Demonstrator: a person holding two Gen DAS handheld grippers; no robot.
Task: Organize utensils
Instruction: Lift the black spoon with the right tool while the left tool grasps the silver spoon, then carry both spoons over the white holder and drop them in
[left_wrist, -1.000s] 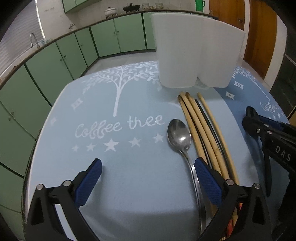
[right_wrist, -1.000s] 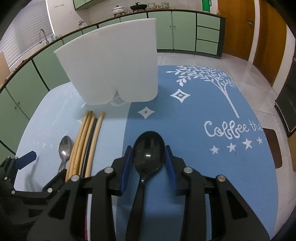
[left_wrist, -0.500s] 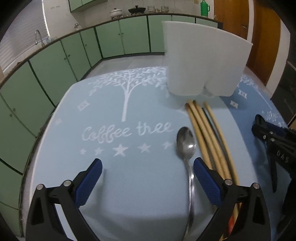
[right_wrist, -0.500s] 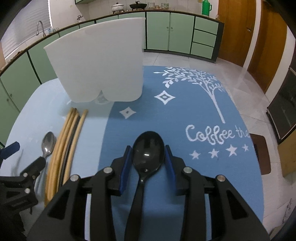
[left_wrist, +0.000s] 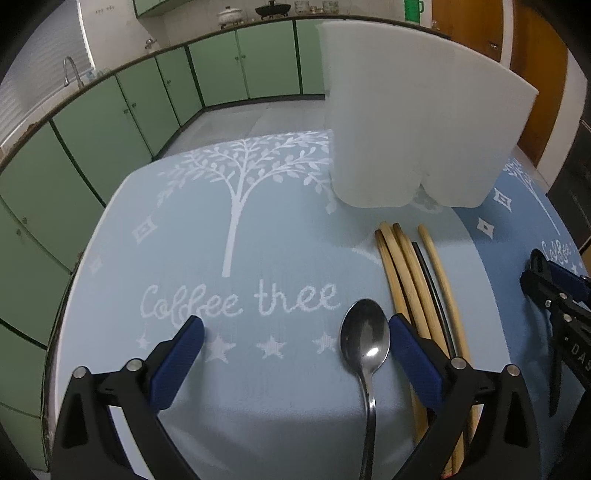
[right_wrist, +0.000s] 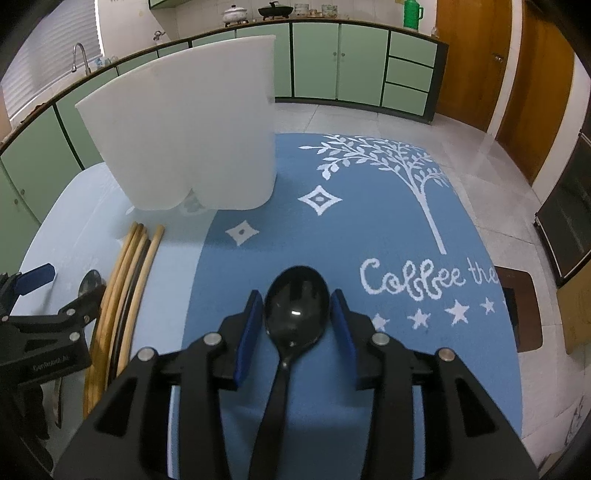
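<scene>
A white two-lobed utensil holder (left_wrist: 417, 136) stands at the back of the table; it also shows in the right wrist view (right_wrist: 184, 129). A steel spoon (left_wrist: 365, 338) lies on the light blue mat, next to several wooden and black chopsticks (left_wrist: 410, 273). My left gripper (left_wrist: 295, 343) is open, its right finger beside the spoon bowl. My right gripper (right_wrist: 297, 317) has its jaws on either side of a black spoon (right_wrist: 295, 310), a narrow gap showing on each side of the bowl, above the darker blue mat.
Two mats cover the table: light blue (left_wrist: 221, 258) on the left, darker blue (right_wrist: 388, 240) on the right. Green kitchen cabinets (right_wrist: 332, 55) and a wooden door (right_wrist: 517, 74) stand beyond. The table edge (left_wrist: 62, 295) drops off at the left.
My left gripper has moved forward, so the steel spoon bowl now lies just inside its right finger. The right gripper has shifted slightly with the black spoon between its fingers.
</scene>
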